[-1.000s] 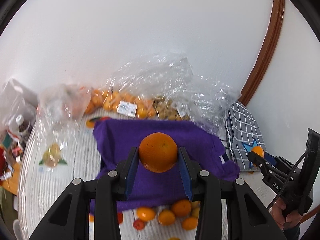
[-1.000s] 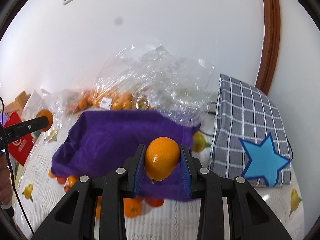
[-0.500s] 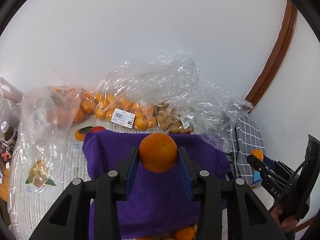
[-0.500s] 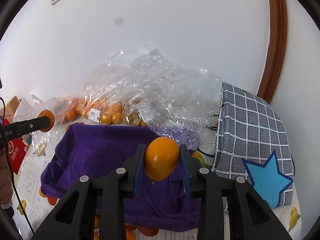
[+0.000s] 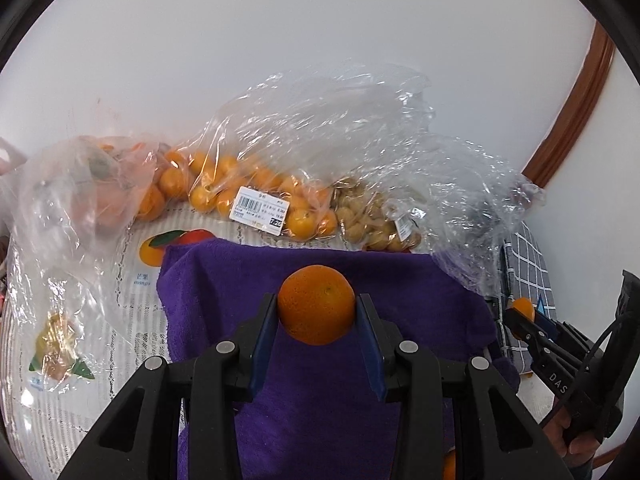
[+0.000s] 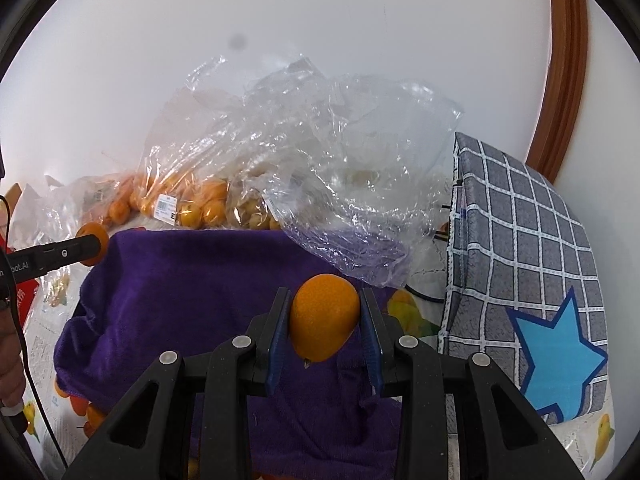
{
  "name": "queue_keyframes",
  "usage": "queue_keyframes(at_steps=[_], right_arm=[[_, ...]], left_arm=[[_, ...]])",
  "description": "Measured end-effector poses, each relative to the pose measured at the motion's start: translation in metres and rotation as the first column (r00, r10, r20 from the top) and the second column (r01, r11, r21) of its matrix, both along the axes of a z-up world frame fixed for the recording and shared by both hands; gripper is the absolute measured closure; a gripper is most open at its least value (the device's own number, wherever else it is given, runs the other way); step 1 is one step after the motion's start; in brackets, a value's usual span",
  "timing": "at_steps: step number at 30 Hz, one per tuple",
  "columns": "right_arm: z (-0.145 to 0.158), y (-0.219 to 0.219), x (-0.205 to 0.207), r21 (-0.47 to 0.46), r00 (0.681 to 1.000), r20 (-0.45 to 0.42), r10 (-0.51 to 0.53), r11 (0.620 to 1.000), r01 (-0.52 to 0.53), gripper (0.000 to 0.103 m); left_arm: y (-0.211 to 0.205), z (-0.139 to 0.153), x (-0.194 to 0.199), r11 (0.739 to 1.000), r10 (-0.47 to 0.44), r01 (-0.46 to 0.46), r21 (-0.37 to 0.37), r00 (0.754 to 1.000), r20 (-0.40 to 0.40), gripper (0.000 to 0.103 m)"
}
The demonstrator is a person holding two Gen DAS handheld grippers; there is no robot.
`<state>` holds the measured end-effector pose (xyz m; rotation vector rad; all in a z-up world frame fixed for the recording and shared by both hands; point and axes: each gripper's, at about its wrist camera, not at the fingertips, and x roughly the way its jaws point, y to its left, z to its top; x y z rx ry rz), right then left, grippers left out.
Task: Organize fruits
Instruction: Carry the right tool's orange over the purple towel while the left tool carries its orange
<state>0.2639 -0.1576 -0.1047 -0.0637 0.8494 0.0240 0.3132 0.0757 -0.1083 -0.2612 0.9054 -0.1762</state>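
Left wrist view: our left hand-held gripper (image 5: 316, 312) is clenched on a round orange (image 5: 316, 304), held above the purple towel (image 5: 400, 280), which lies straight ahead and below on the worktop (image 5: 132, 280). Our right hand-held gripper (image 6: 324, 324) grasps a more oval orange (image 6: 325, 316), long axis tilted, over the towel's right part, so each is equally near a drop spot. Since a second ago both have advanced: the loose fruit at the towel's near edge has mostly left view and the bagged oranges (image 5: 248, 196) loom closer.

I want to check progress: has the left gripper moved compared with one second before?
Yes. The left gripper, shut on an orange, moved forward toward the bags at the wall.
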Motion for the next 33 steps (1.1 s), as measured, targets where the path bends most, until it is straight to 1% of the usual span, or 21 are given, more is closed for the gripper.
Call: queue_keyframes(at_steps=[11,22,33], right_arm=[[-0.028,-0.006,0.016,0.013,0.999,-0.041,-0.022,1.0,0.023,0.069],[-0.051,-0.002,0.029,0.005,0.996,-0.092,-0.008,1.0,0.008,0.069],[-0.065,0.007,0.039,-0.007,0.991,-0.131,0.009,1.0,-0.01,0.069]], left_arm=[[-0.004,-0.016,0.014,0.998,-0.008,0.011,0.069,0.999,-0.038,0.066],[0.0,-0.032,0.024,0.997,0.004,0.004,0.082,0.996,-0.092,0.066],[-0.006,-0.048,0.028,0.993,-0.015,0.03,0.115,0.991,-0.133,0.066]])
